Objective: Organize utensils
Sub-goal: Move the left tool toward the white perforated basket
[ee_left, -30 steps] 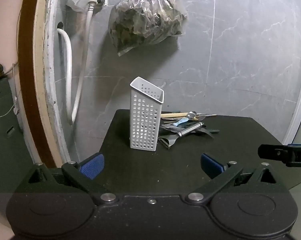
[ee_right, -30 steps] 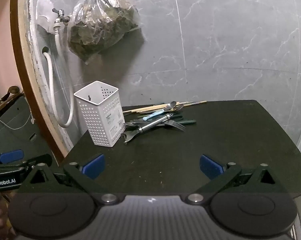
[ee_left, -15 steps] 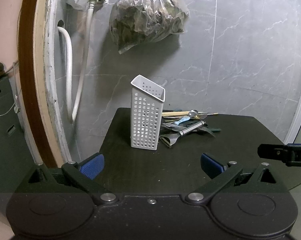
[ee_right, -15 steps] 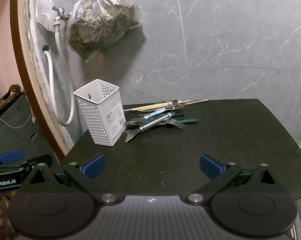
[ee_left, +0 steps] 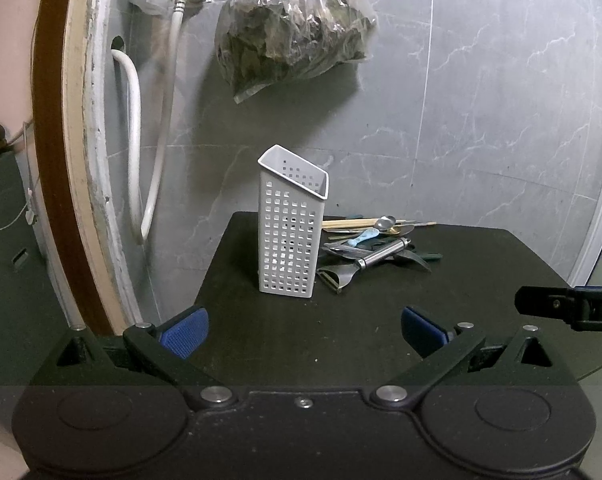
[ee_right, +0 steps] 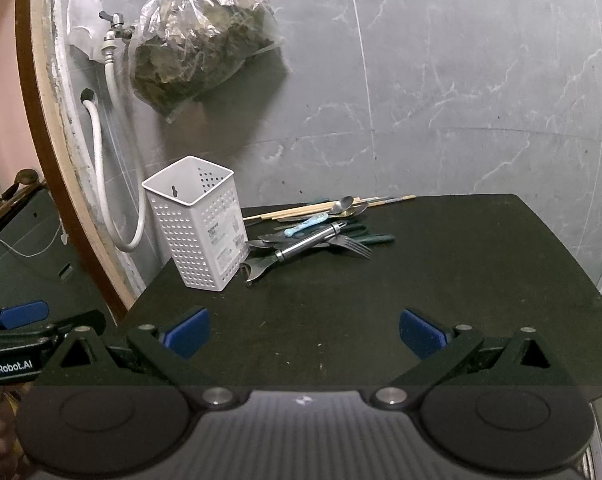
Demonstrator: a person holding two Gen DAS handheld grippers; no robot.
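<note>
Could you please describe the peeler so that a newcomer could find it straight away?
On the black table, a utensil pile lies right of the white holder. The peeler lies on top, nearest the viewer: the only steel cylinder handle, ending in a forked blade head.

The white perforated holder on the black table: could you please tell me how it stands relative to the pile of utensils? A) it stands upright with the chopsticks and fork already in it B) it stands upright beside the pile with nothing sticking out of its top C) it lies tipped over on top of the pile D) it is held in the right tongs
B: the white perforated holder stands upright on the black table, nothing projects from its top, and the pile of utensils lies flat beside it.
</note>
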